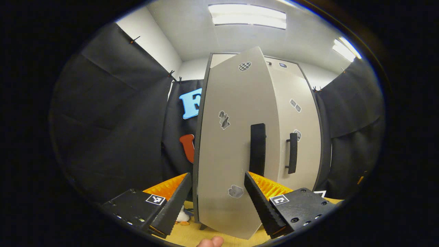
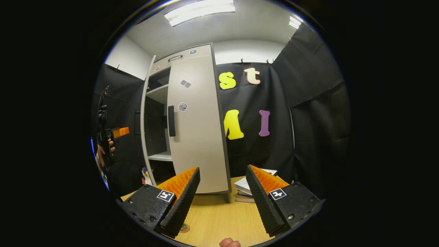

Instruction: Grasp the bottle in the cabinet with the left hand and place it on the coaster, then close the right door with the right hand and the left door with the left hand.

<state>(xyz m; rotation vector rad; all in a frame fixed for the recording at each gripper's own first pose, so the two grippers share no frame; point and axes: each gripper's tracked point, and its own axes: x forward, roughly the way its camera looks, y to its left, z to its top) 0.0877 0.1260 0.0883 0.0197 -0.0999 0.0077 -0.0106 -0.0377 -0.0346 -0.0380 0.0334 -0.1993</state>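
Near first: the left gripper (image 1: 217, 195) is spread wide and holds nothing, with the left door's (image 1: 233, 144) lower edge sitting right between its fingers, handle (image 1: 257, 149) just above the right one. Looks lined up to push that door shut, since it's ajar. The right gripper (image 2: 223, 192) is wide and empty too, hanging back over the surface (image 2: 219, 219), well apart from the right door (image 2: 197, 133), which looks closed already. Can't spot the bottle or coaster for sure.
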